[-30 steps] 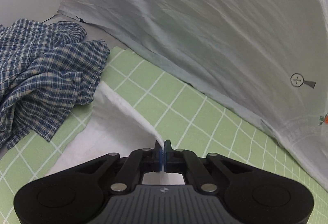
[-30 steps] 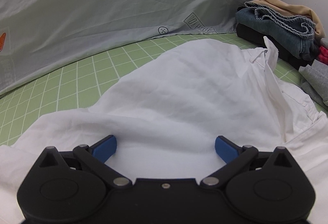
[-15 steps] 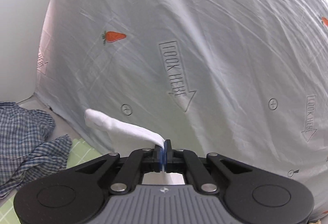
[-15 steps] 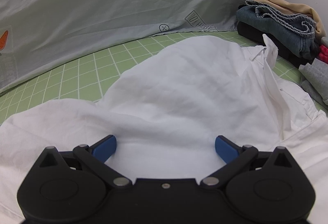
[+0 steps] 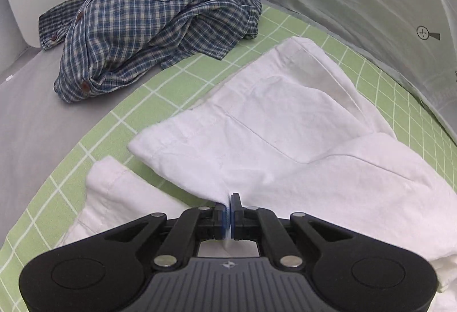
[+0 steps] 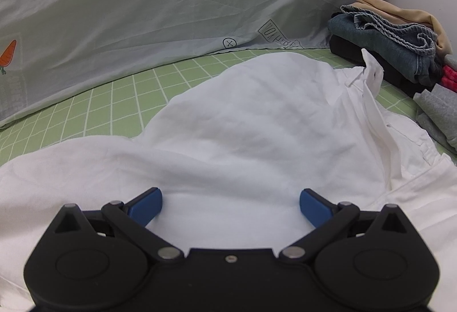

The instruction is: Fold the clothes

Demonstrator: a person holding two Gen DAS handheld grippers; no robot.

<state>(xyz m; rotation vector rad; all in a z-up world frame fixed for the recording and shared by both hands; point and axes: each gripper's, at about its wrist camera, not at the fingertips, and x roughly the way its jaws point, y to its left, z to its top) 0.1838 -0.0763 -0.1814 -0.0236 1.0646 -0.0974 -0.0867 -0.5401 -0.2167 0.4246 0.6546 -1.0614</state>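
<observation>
Left gripper [image 5: 228,207] opening slightly, white shirt [image 5: 285,123] fabric between pads; right gripper [image 6: 230,205] spread apart, perhaps touching shirt.

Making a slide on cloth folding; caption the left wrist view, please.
Left gripper pinches a white cotton shirt on the green grid mat, a crumpled blue plaid shirt beyond.

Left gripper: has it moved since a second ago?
Yes. The left gripper, shut on the white shirt, swung up toward the backdrop, then down over the mat, nearer the plaid shirt.
</observation>
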